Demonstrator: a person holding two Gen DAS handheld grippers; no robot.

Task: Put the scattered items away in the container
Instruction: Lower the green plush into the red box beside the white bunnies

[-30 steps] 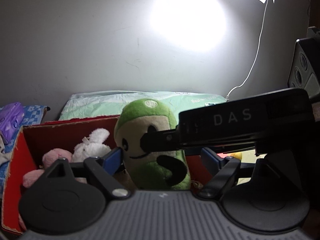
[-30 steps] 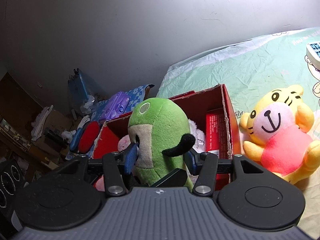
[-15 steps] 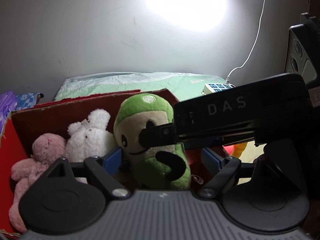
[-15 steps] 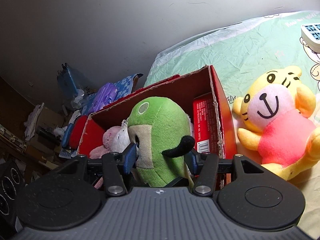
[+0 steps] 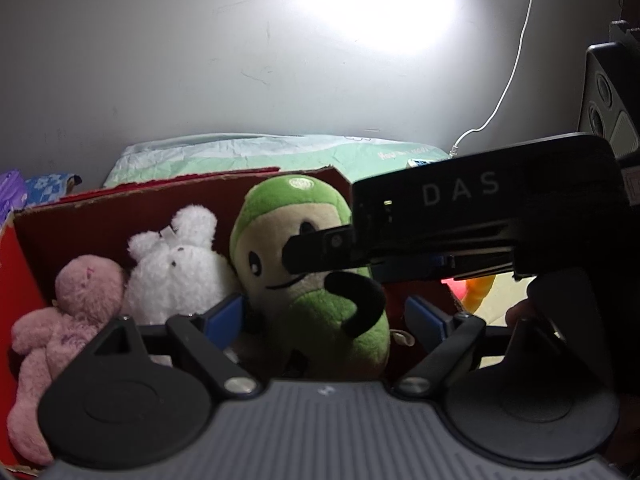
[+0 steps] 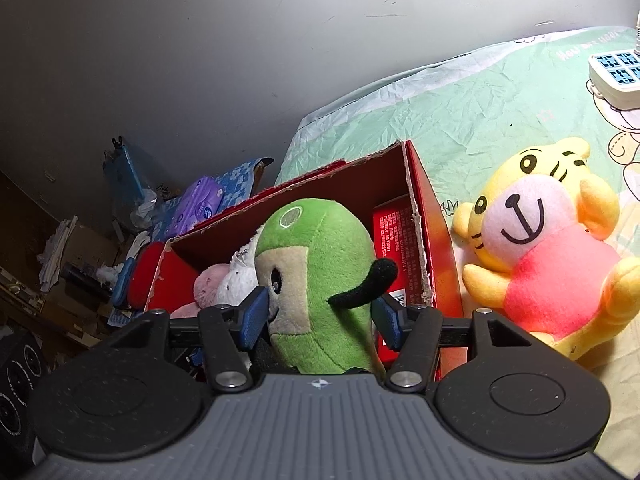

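Observation:
A green plush toy (image 6: 316, 280) stands upright inside the red cardboard box (image 6: 436, 240), and my right gripper (image 6: 320, 318) is shut on its sides. In the left wrist view one of the right gripper's fingers (image 5: 320, 246) crosses the green plush toy's (image 5: 292, 292) face. My left gripper (image 5: 324, 320) is open, its blue pads wide on either side of that toy without touching it. Beside it in the box (image 5: 100, 220) sit a white plush (image 5: 176, 264) and a pink plush (image 5: 80, 292). A yellow tiger plush (image 6: 548, 248) lies outside the box, on the right.
The box rests on a mint-green sheet (image 6: 460, 120) against a grey wall. A white power strip (image 6: 616, 68) lies at the far right. Left of the bed are purple and blue packs (image 6: 204, 204) and floor clutter. A dark speaker (image 5: 608, 104) stands at the right.
The green plush toy has come down into the box next to the white plush, still in my right gripper. Both grippers have moved closer to the box.

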